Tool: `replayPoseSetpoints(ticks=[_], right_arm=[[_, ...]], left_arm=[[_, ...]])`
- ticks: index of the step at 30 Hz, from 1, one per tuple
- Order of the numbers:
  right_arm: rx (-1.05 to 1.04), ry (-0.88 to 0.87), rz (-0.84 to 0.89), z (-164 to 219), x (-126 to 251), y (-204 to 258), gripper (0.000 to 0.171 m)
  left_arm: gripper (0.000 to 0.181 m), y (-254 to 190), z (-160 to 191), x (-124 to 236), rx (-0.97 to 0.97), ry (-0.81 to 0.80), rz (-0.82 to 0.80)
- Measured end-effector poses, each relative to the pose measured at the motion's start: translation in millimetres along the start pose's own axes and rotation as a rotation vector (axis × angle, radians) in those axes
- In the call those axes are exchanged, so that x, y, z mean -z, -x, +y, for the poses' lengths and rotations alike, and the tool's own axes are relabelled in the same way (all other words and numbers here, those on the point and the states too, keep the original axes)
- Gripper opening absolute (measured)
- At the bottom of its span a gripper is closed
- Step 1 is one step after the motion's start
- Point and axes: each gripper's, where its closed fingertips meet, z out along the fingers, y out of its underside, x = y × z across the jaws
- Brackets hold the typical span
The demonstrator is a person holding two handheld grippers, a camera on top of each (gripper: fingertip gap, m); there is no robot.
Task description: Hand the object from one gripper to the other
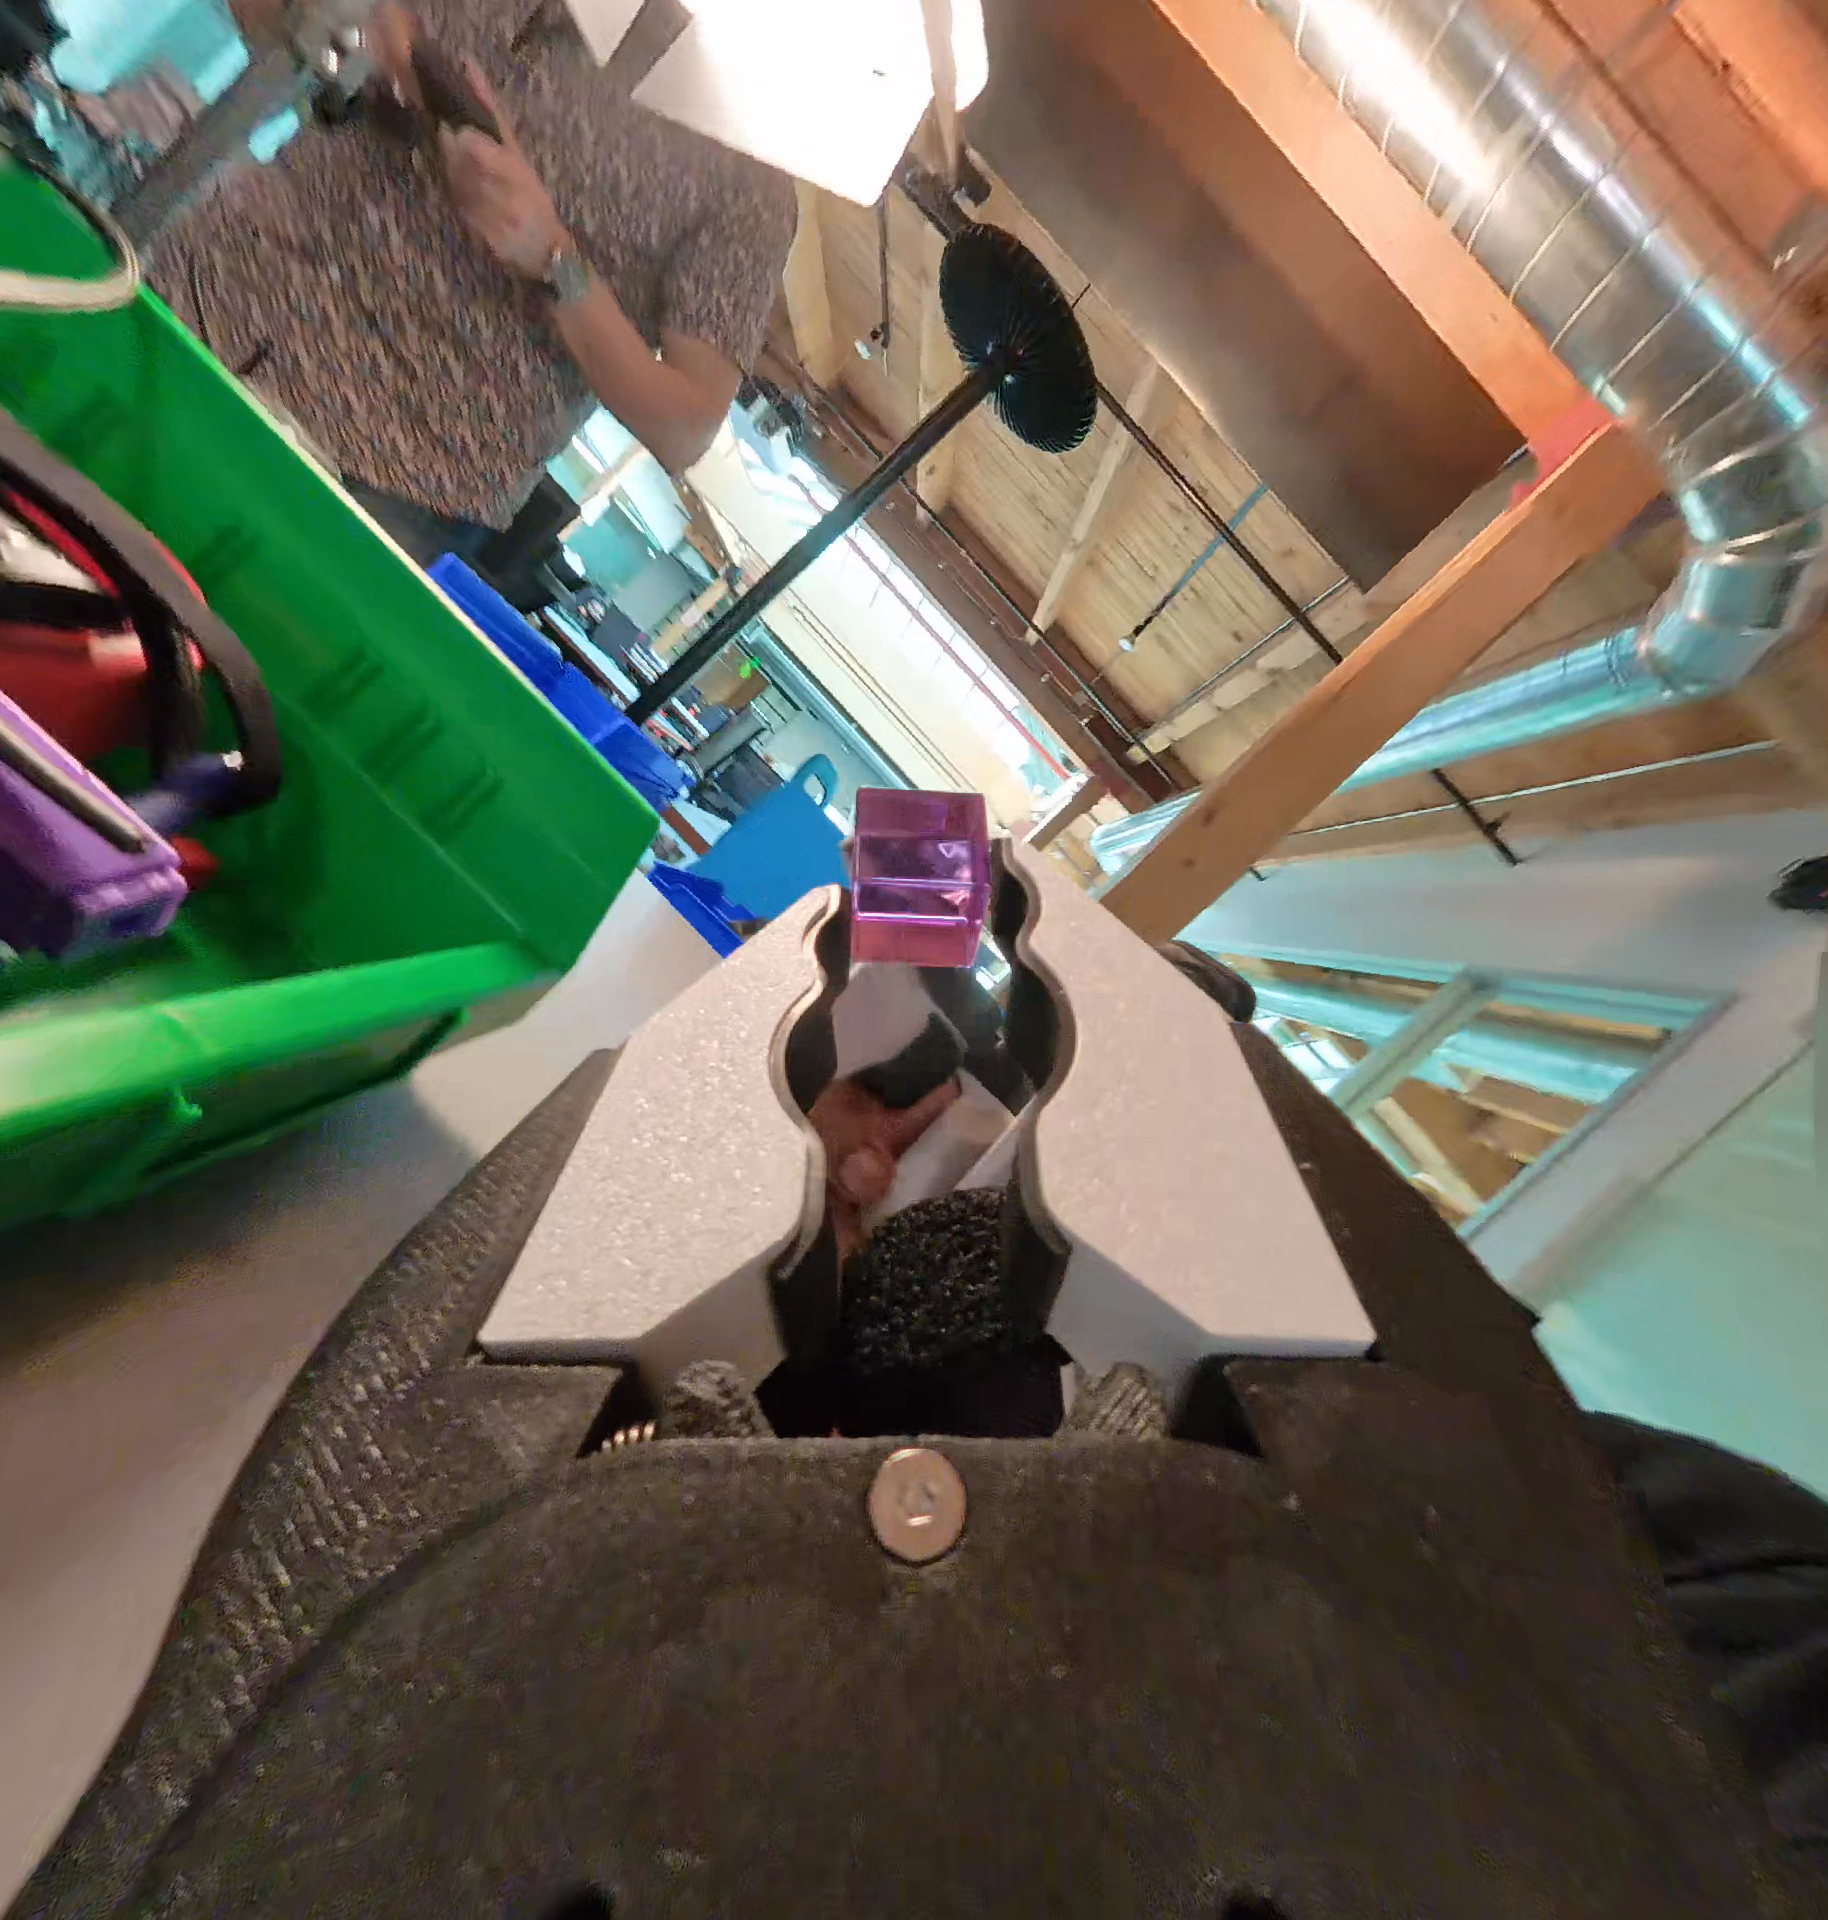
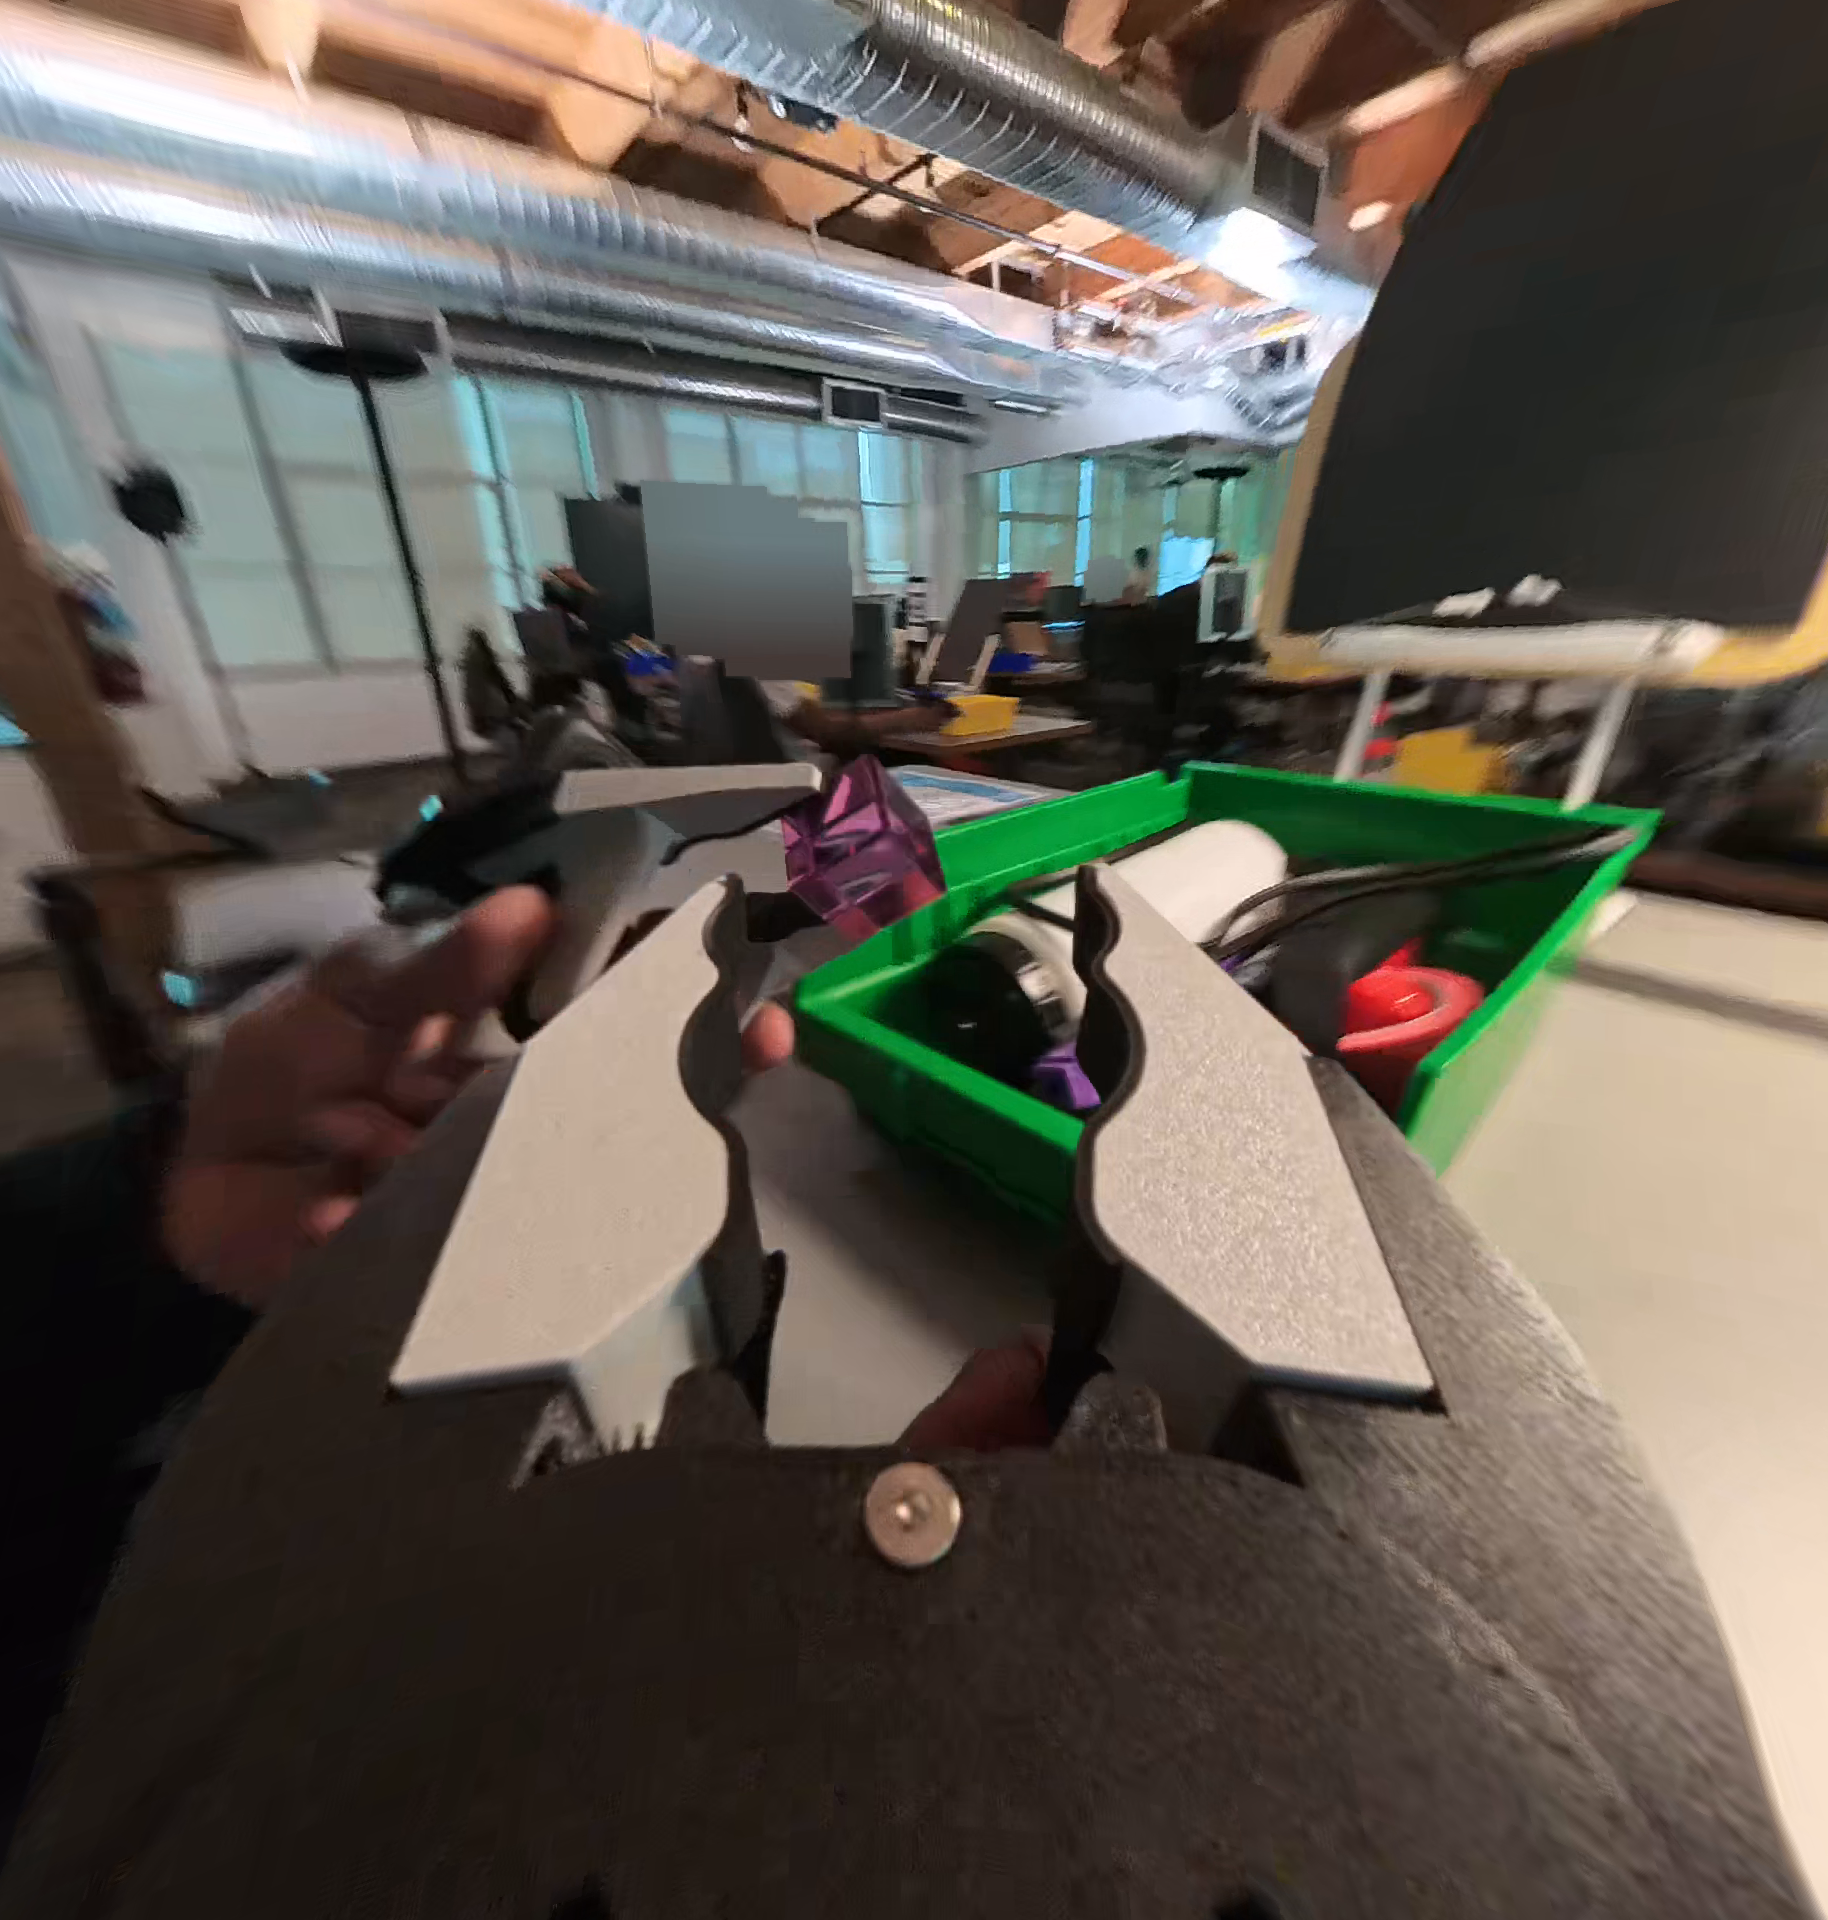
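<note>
Two grippers in play, mid-handover. Right gripper (image 2: 905, 883), nearest, gaping wide and holding nothing, pointing toward cube (image 2: 860, 862). Just beyond, left gripper (image 1: 922, 894) pinching cube at fingertips, held in air before green bin (image 2: 1305, 1039). Judging: approach step, transfer not yet made. Next move calling for sliding right fingers around cube's free faces, clamping, then loosening left.

Small translucent purple-pink cube (image 1: 918, 878), clear and glossy, sharp-edged; pinched at the tips of the left gripper (image 1: 920, 914), raised in the air, seen tilted from the right wrist view.
</note>
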Motion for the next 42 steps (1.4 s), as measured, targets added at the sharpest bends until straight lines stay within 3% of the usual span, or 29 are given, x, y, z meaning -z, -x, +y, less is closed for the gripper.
replayPoseSetpoints(ticks=[4, 8, 13, 16, 18, 21, 25, 26, 32, 36, 42], right_arm=[[0.236, 0.014, 0.049, -1, 0, 4, 0.058], [0.214, 0.033, 0.034, 3, 0, 6, 0.032], [0.121, 0.013, 0.038, -2, 5, -4, 0.030], [0.227, 0.057, 0.041, 4, 5, -3, 0.029], [0.317, 0.086, 0.019, 9, 3, 4, 0.029], [0.359, 0.106, -0.013, 15, 1, 13, 0.029], [0.352, 0.094, -0.036, 13, 2, 17, 0.030], [0.331, 0.093, -0.058, 13, 4, 20, 0.031], [-0.082, 0.092, -0.313, 6, 16, 32, 0.046], [-0.279, 0.153, -0.434, 13, 22, 39, 0.054], [-0.585, 0.167, -0.513, 8, 23, 37, 0.050]], left_arm=[[0.027, 0, 13, -5, 0.115, 0.058, 0.002], [0.028, -4, 21, -9, 0.164, 0.080, 0.030], [0.033, -1, 13, -8, 0.005, 0.074, -0.009], [0.041, 5, 12, -3, -0.104, 0.121, -0.089], [0.043, 6, 18, -2, -0.105, 0.179, -0.095], [0.033, 8, 30, -1, -0.055, 0.246, -0.082], [0.031, 1, 31, -1, -0.063, 0.238, -0.011], [0.021, -1, 29, -1, -0.112, 0.233, -0.010], [0.028, -17, 32, 4, -0.747, 0.286, -0.064], [0.028, -16, 35, 5, -0.904, 0.309, -0.097], [0.028, -18, 37, 7, -1.147, 0.322, -0.122]])
